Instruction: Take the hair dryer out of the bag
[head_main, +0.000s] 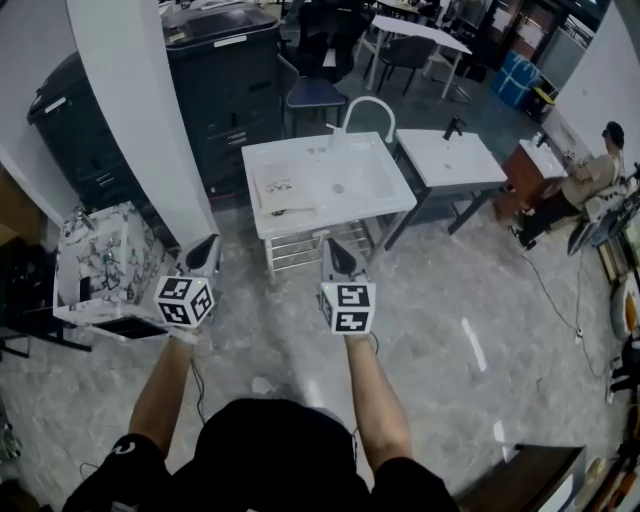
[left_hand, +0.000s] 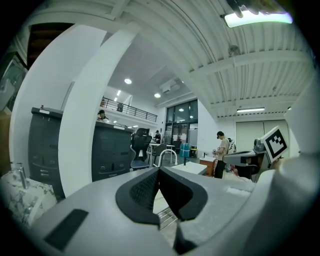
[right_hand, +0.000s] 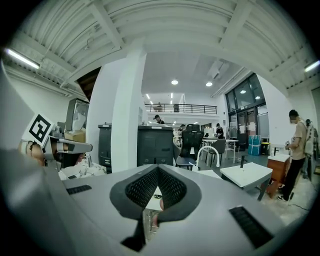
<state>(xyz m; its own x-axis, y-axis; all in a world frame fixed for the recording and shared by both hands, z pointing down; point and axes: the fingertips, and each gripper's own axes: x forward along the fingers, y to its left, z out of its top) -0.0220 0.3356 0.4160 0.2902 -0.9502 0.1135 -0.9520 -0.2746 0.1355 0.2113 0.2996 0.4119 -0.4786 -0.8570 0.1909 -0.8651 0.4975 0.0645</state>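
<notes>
Left claw (head_main: 209, 243) and right claw (head_main: 334, 245) pressed together, empty, flat pale bag (head_main: 281, 191) on white table (head_main: 398, 188)

Right gripper (right_hand: 158, 170): jaws are seen pressed together, with nothing held between them.
White arched tap (right_hand: 206, 151): seen just beyond the fingertips, slightly right.
Dark cabinet (right_hand: 155, 145): placed straight ahead of the fingertips, farther off.
Person (right_hand: 298, 150): seen standing far right.
</notes>
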